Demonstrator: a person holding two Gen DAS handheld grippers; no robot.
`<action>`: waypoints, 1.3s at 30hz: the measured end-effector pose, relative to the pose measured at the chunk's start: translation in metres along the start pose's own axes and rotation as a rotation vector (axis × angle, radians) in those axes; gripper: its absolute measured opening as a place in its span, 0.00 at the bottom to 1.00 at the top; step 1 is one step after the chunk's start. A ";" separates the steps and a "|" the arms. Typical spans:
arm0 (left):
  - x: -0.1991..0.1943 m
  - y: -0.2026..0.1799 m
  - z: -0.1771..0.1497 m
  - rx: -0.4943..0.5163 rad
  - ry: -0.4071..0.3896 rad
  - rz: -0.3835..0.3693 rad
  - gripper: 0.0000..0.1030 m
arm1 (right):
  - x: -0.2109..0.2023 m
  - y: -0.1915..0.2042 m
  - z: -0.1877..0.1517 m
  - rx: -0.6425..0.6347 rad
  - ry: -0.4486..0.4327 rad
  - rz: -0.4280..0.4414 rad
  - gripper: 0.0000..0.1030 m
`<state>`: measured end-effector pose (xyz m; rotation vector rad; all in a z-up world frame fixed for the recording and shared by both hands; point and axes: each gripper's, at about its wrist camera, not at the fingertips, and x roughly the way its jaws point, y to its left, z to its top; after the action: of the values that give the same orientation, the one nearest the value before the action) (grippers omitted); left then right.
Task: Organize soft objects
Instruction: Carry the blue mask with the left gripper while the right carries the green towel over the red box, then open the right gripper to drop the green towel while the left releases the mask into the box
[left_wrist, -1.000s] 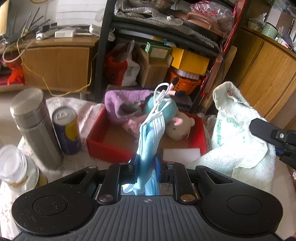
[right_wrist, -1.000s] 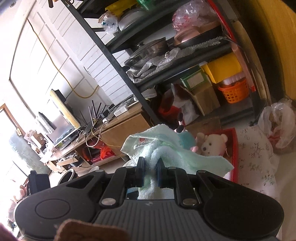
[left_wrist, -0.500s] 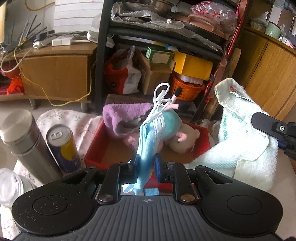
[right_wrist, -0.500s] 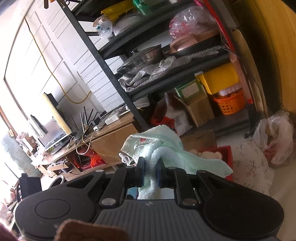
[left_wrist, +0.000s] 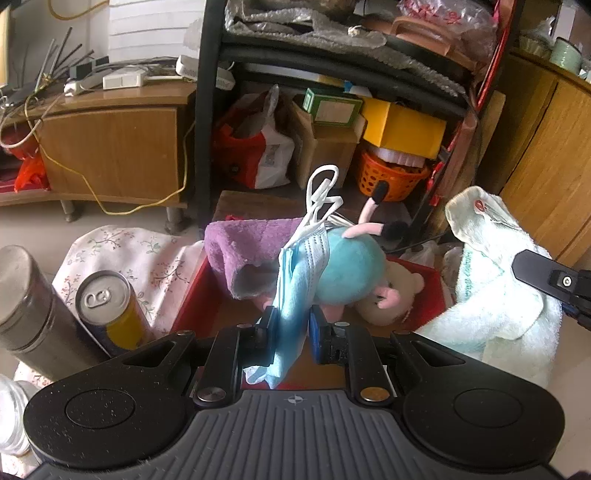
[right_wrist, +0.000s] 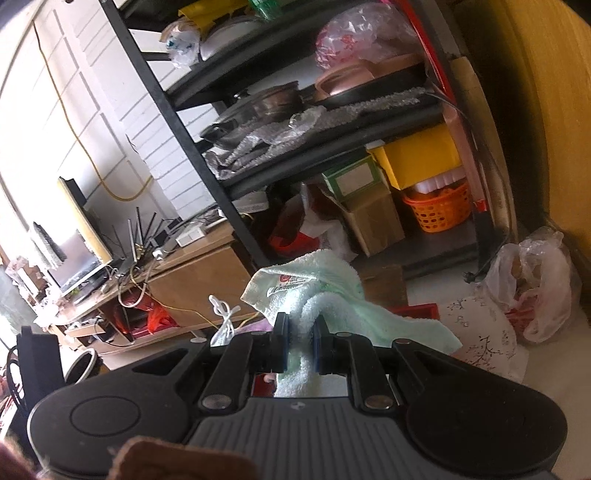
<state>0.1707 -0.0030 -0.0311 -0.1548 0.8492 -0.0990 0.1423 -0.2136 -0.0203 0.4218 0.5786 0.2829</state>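
My left gripper is shut on a blue face mask with white ear loops, held above the near side of a red box. The box holds a purple towel, a teal plush toy and a beige teddy bear. My right gripper is shut on a pale green towel. That towel hangs to the right of the box in the left wrist view. The mask's loops show in the right wrist view.
A steel flask, a yellow-blue drink can and a glass jar stand left of the box on a floral cloth. Behind are a black shelf rack, a wooden cabinet and an orange basket.
The left gripper has moved forward and up over the red box with the mask. The right gripper has risen with the green towel, so the box drops out of its view.
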 end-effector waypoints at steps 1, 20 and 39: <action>0.003 0.000 0.001 0.000 0.003 0.003 0.16 | 0.003 -0.002 0.000 0.002 0.005 -0.006 0.00; 0.027 0.009 0.011 -0.013 0.023 0.024 0.16 | 0.029 -0.009 0.005 0.001 0.029 -0.033 0.00; 0.090 0.024 0.006 -0.035 0.143 0.073 0.24 | 0.094 -0.021 -0.019 -0.021 0.136 -0.088 0.00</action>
<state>0.2347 0.0073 -0.0984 -0.1508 0.9988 -0.0269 0.2091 -0.1918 -0.0884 0.3574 0.7245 0.2349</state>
